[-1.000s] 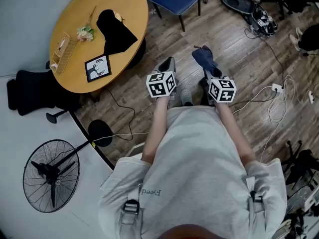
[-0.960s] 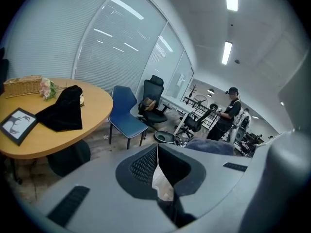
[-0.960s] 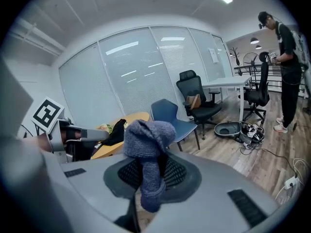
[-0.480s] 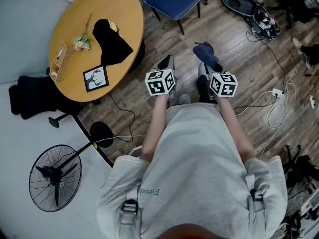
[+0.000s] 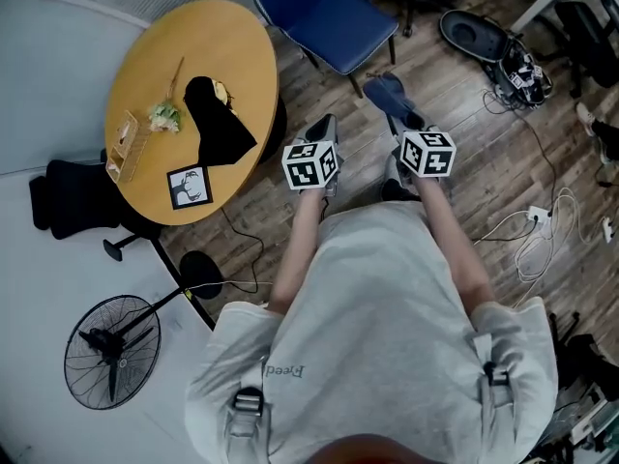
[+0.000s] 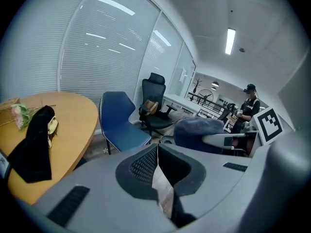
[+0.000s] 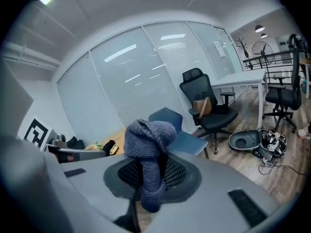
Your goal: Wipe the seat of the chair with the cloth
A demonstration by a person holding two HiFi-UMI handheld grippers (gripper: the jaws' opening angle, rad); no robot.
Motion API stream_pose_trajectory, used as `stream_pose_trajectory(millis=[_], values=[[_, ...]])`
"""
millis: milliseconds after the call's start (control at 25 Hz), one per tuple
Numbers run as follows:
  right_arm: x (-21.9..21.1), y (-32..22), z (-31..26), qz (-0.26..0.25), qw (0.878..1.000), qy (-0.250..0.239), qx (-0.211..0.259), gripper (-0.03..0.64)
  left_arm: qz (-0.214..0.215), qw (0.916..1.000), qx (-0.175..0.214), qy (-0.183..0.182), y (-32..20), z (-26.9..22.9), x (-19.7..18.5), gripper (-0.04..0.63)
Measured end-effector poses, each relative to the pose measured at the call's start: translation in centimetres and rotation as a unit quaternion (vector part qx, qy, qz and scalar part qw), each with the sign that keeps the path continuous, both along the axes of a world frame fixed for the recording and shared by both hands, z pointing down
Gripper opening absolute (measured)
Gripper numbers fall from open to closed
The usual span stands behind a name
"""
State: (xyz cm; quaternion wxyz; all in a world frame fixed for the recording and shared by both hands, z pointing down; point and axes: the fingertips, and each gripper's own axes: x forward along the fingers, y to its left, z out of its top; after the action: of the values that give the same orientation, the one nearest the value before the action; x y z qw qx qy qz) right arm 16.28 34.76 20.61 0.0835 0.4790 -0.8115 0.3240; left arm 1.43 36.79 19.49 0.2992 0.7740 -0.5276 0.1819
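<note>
Jaws of right gripper [image 7: 147, 169] clamp tight on blue cloth [image 7: 148, 132]: bunched wad above the tips, tail hanging below. Jaws of left gripper [image 6: 157, 154] are pressed almost together with only a sliver of floor showing between, nothing held. Head view: both grippers are side by side and apart, out in front of the person. The blue chair [image 5: 338, 19] is near at 12 o'clock from them, cloth not touching its seat. A round wooden table [image 5: 145, 56] is at 10 o'clock, with black fabric [image 5: 221, 109] on it. A floor fan [image 5: 108, 352] is at 7 o'clock.
</note>
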Motion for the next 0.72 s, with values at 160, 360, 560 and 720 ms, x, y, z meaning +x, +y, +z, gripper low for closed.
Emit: stream_pose_trajectory(millis=[160, 360, 560, 720], values=[[0.7, -3.0, 0.4, -0.021, 1.0, -0.005, -0.007, 0.067, -0.01, 0.9999, 0.0, -0.006, -2.9, -0.1, 1.1, 0.028], [1.7, -5.8, 1.6, -0.056, 0.998, -0.002, -0.019, 0.067, -0.037, 0.9993, -0.006, -0.003, -6.1, 0.9, 2.1, 0.028], [2.7, -6.8, 3.9, -0.079, 0.995, -0.012, -0.055, 0.067, -0.037, 0.9992, -0.014, -0.007, -7.4, 1.7, 3.9, 0.028], [3.1, -6.8, 5.7, -0.091, 0.993, -0.004, -0.08, 0.067, -0.047, 0.9983, -0.03, -0.017, -7.1, 2.7, 4.0, 0.028]])
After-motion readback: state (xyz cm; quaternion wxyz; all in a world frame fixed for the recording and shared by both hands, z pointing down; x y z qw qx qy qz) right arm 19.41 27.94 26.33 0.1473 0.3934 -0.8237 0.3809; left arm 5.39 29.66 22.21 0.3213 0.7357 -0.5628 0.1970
